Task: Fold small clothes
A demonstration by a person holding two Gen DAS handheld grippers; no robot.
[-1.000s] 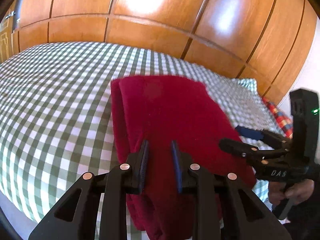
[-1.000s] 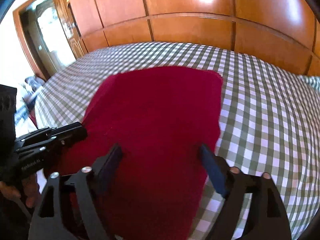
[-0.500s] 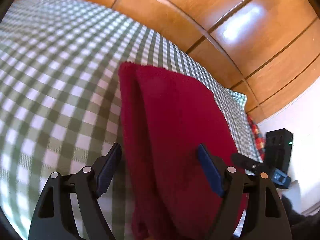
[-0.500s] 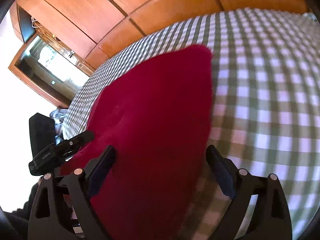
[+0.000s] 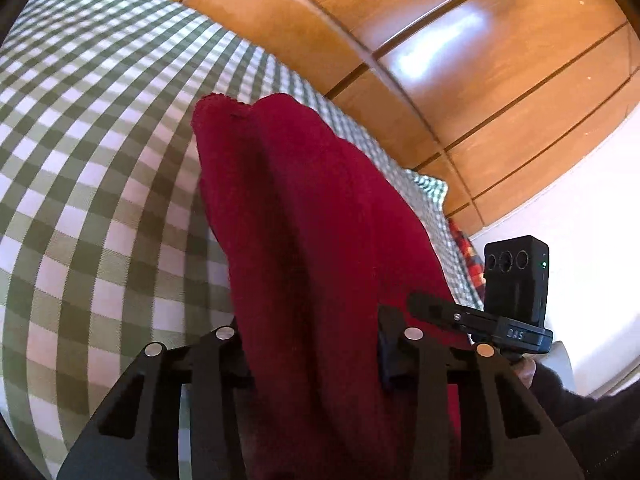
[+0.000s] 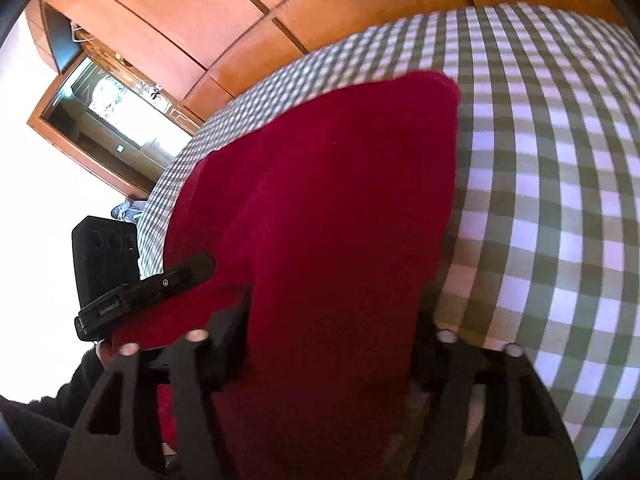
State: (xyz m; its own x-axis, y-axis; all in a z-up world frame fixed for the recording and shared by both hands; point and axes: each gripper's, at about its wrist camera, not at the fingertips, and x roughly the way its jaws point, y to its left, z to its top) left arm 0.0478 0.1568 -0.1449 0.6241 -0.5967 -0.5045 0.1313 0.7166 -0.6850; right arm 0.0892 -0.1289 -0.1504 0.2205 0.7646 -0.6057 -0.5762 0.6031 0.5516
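A dark red garment [image 5: 304, 240] lies folded on the green-and-white checked bed; it also shows in the right wrist view [image 6: 332, 216]. My left gripper [image 5: 312, 344] has its jaws apart, straddling the near end of the garment, with cloth bulging between them. My right gripper [image 6: 332, 340] is likewise apart around the near end from the other side. The fingertips of both are hidden by the cloth. Each gripper shows in the other's view: the right one at the garment's right edge [image 5: 472, 320], the left one at its left edge [image 6: 152, 292].
The checked bed cover [image 5: 80, 184] spreads to the left and far side. A wooden panelled wall [image 5: 440, 40] stands behind the bed. A red plaid cloth [image 5: 466, 248] lies at the bed's far right edge. A doorway [image 6: 108, 112] opens at left.
The left gripper opened from nearly shut to wide, then both grippers pushed lower and closer onto the garment's near end, so cloth now fills the space between their jaws.
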